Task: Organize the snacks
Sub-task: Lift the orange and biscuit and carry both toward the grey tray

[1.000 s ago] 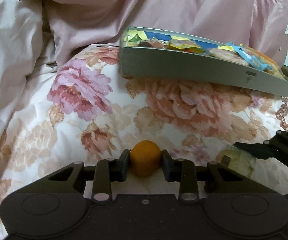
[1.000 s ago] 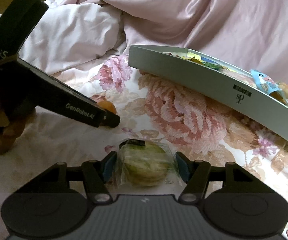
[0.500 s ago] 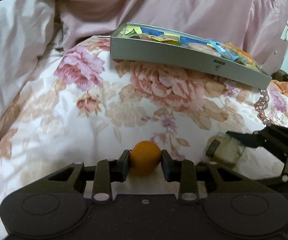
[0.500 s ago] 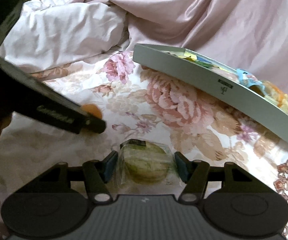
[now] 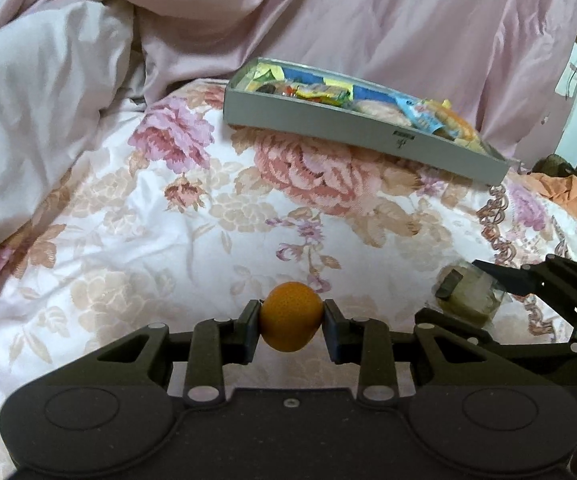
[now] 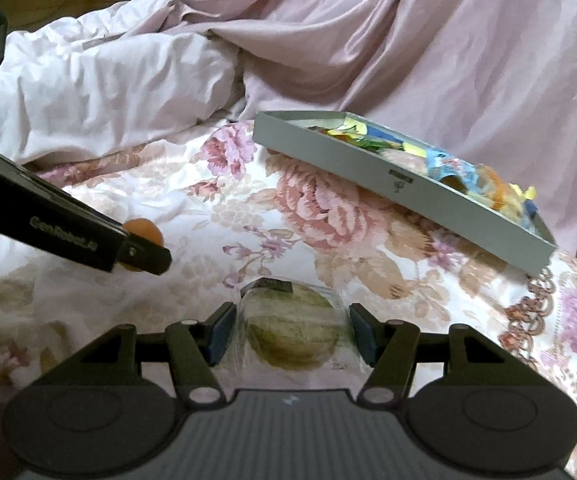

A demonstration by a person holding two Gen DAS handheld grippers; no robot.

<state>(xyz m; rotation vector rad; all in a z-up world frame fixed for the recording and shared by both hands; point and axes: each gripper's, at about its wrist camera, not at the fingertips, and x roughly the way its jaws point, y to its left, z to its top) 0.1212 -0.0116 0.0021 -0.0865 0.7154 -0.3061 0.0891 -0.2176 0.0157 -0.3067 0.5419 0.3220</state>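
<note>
Both tongs have drawn back from the grey box since a second ago; it now sits farther ahead of them, with more of the flowered bedspread point(image 5: 192, 216) showing between. Beyond it, a pink quilt point(image 6: 428, 48) is heaped against the far side of the bed.

The grey box point(image 5: 360, 128), already filled with bright wrapped snacks, lies well ahead of both tongs and slightly to their right.

My right tongs point(image 6: 290, 330) are clamped on a wrapped green pastry point(image 6: 292, 332), the pads pressing its clear film on both sides. My left tongs point(image 5: 290, 326) grip a small orange fruit point(image 5: 290, 316) squarely between the pads.

I judge the step in hand to be carrying both items to the box. To do it well, I would keep each grip steady, approach above the near wall rather than into it, and release over a gap among the packets, the round fruit low enough not to roll out.
</note>
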